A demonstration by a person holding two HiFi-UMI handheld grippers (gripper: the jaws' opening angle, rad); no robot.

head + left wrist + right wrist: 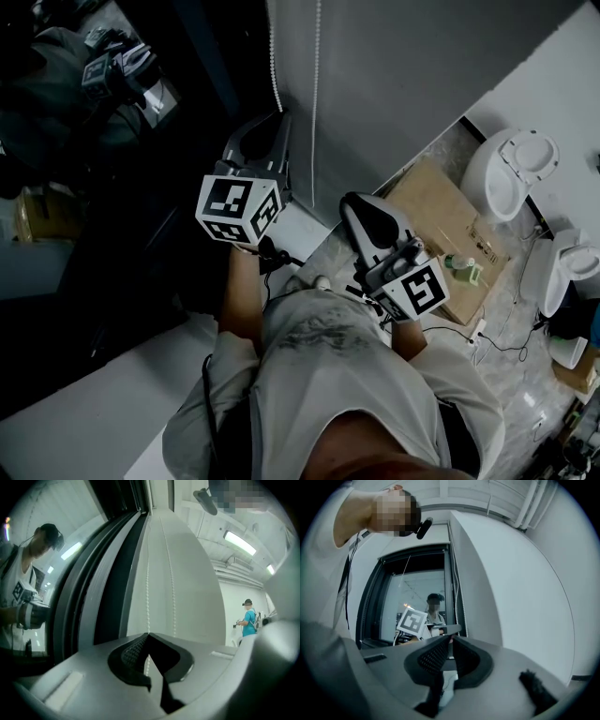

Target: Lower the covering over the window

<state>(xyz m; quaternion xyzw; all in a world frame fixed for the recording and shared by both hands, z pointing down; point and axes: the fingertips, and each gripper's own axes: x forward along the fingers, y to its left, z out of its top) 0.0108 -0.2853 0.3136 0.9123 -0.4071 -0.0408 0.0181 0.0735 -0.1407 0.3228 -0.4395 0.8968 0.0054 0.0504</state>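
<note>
Grasp step: left gripper (149, 635) pinching bead chain (148, 583), centre frame, against wall (197, 583) right of still-uncovered window (417, 597). Right gripper (451, 638) pressed together, empty. Next, probably: steady downward pull on the chain.

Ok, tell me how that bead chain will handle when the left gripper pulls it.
Probably floppy and light: the bead chain hangs as two thin strands. Its small round beads might slip through the left gripper, though its jaws are shut on one strand.
</note>
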